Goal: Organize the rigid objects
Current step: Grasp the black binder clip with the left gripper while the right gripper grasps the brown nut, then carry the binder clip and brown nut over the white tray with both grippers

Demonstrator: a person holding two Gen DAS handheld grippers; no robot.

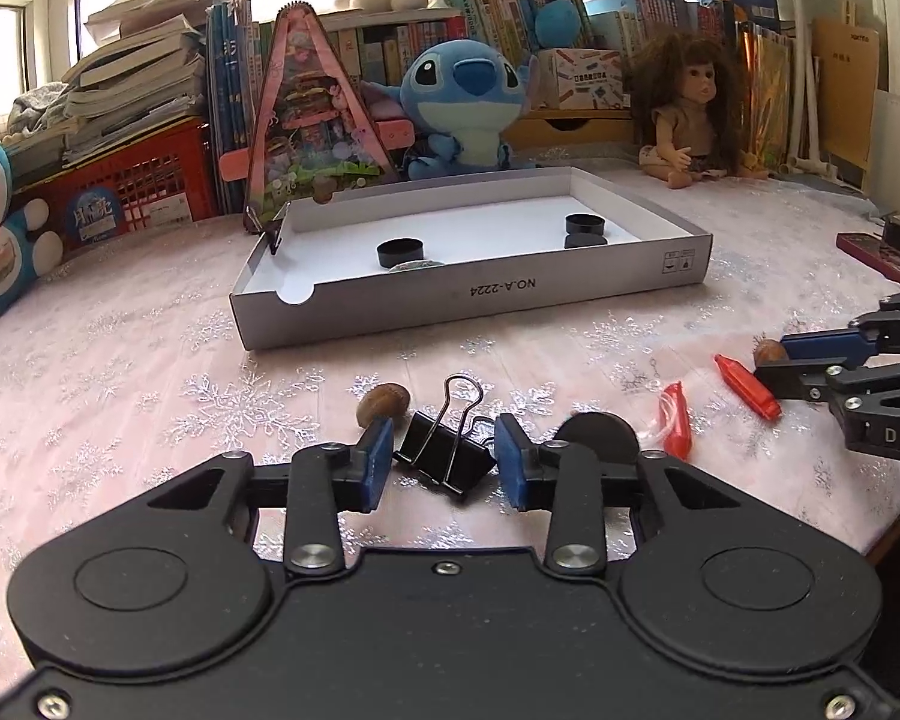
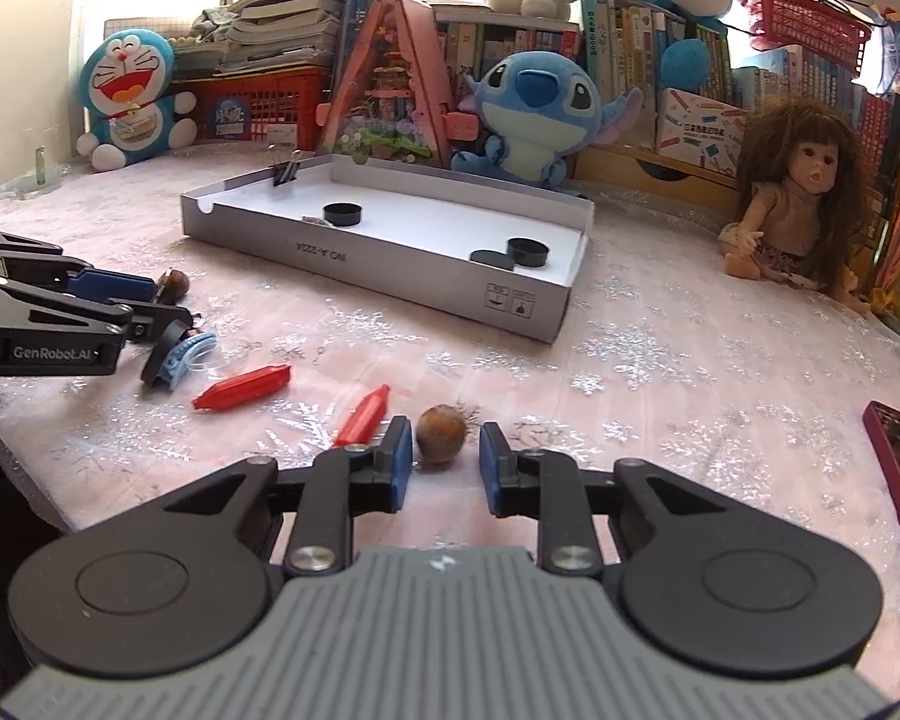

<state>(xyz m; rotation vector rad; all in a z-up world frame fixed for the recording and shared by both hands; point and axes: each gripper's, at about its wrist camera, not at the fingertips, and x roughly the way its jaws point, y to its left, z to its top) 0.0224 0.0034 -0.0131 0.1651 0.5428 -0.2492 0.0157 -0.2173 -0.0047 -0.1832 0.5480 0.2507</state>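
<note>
I have both tools low over the cluttered near edge of the surface (image 1: 120, 360), each lined up on its own item and neither gripping yet. My left tool (image 1: 444, 465) is spread, its blue pads standing either side of the black binder clip (image 1: 444, 450), which lies on the cloth with its wire handle pointing up and away; the pads look just clear of the clip's body, though I cannot be sure of a light touch on the right side. My right tool (image 2: 447, 462) is also spread, bracketing a brown walnut (image 2: 441, 429) that sits between the fingertips, closer to the left pad. Beside it lie two red crayon-like sticks (image 2: 243, 393), and a second walnut (image 1: 381, 402) rests just left of the clip. The open gray box (image 1: 468, 294) waits farther back in the middle of the surface, already holding black round caps (image 1: 399, 252) and another clip clamped on its far-left rim. I judge this to be the grasp step, with several loose pieces not yet sorted. Next, each tool needs to ease slightly forward, close squarely, then lift and carry to the box; the round nut may roll away if squeezed off-centre.
</note>
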